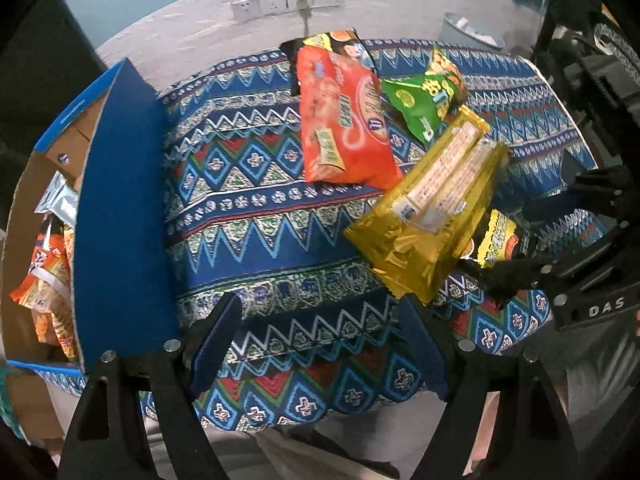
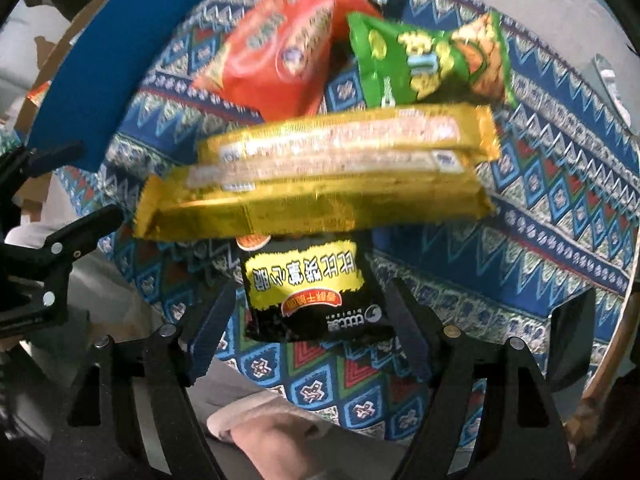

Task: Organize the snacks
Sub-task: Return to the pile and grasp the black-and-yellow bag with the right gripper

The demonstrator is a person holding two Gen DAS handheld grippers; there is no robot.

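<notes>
The left gripper (image 1: 320,340) hung over bare patterned cloth near the bench's (image 1: 280,216) front edge, jaws released and empty. The right gripper (image 2: 308,332) had its jaws spread wide on either side of a black-and-yellow snack packet (image 2: 308,296), apparently not pressing it; blur made contact hard to judge. That packet's far end was hidden under two gold packets (image 2: 320,176) lying across it. Behind them lay an orange bag (image 2: 280,48) and a green bag (image 2: 420,60), the orange one covering most of another pack at the back edge. At the bench's left edge stood a cardboard box (image 1: 120,184), its snacks (image 1: 48,276) half hidden by a blue flap.
</notes>
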